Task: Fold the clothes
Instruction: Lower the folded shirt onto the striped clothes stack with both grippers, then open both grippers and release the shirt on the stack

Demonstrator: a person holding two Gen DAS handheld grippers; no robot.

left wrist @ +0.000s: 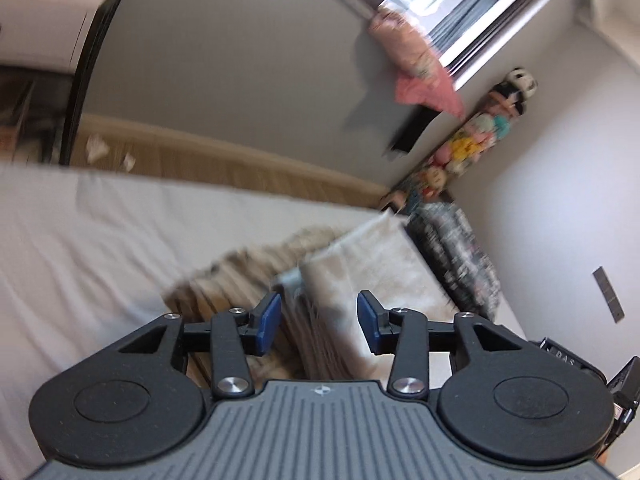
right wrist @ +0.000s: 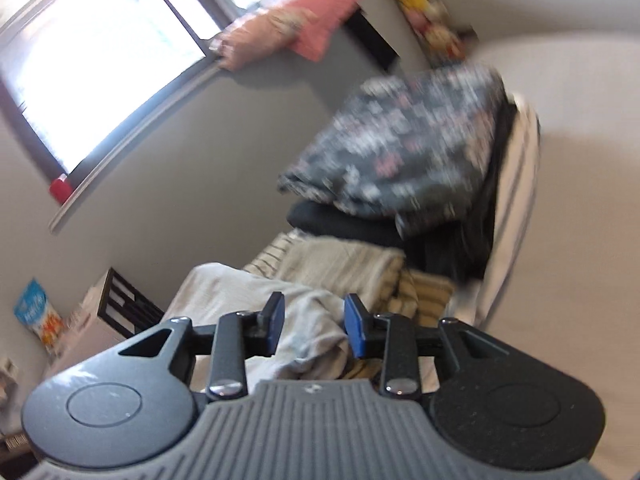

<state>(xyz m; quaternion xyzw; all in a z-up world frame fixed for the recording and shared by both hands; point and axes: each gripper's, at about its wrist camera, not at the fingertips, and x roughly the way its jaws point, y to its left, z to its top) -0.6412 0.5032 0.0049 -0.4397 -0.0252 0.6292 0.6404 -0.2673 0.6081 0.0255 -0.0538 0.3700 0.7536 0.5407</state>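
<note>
Both views are motion-blurred. My left gripper point(left wrist: 319, 322) is open and hovers over a folded cream cloth point(left wrist: 376, 264) on the white bed point(left wrist: 100, 232), with nothing between its blue pads. A beige striped cloth point(left wrist: 240, 276) lies to the left of the cream cloth, and a dark patterned cloth point(left wrist: 456, 256) to its right. My right gripper point(right wrist: 315, 326) is open too, above a crumpled pale grey garment point(right wrist: 304, 320). Beyond it are the striped cloth point(right wrist: 344, 260) and the dark patterned folded cloth point(right wrist: 400, 148), which rests on a black garment point(right wrist: 340, 220).
A tan bed frame point(left wrist: 220, 160) runs along the grey wall. A pink cloth point(left wrist: 420, 72) hangs at the window sill, and plush toys point(left wrist: 472, 140) fill the corner. A red cup point(right wrist: 60, 190) stands on the sill, and a black shelf point(right wrist: 128, 304) is at the bedside.
</note>
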